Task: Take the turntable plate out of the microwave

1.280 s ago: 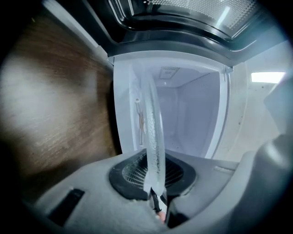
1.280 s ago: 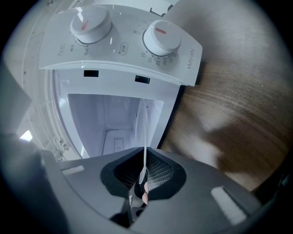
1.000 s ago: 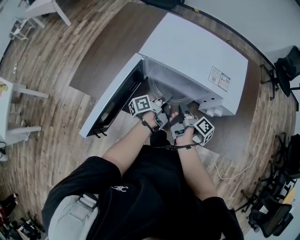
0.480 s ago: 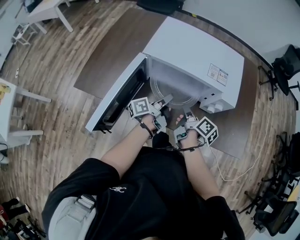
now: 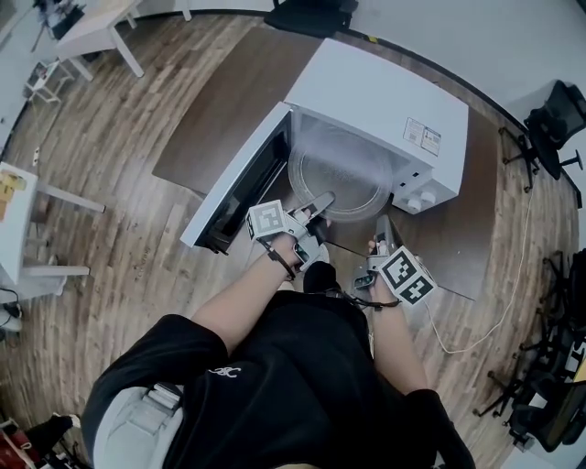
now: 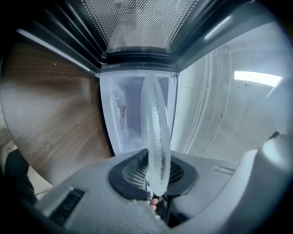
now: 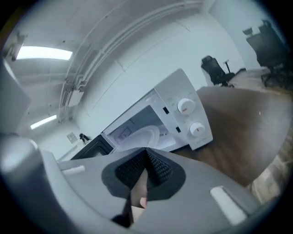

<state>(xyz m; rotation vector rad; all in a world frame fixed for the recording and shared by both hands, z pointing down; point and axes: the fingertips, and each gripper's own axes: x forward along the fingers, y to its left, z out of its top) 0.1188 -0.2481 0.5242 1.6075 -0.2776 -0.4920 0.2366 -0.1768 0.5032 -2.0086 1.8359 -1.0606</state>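
The clear glass turntable plate lies in the mouth of the white microwave, whose door hangs open to the left. My left gripper is shut on the plate's near rim. In the left gripper view the plate stands edge-on, pinched between the dark pads of the left gripper. My right gripper hovers in front of the control panel, apart from the plate. Its pads meet with nothing between them in the right gripper view, where the plate shows inside the microwave.
The microwave sits on a brown table over a wood floor. Two knobs face me on its right. A white cable trails off the table's right side. Office chairs stand at the right, white desks at the left.
The left gripper has lifted and drawn the plate's near rim outward. The right gripper has pulled back to the right, away from the plate, rolled over and shut.
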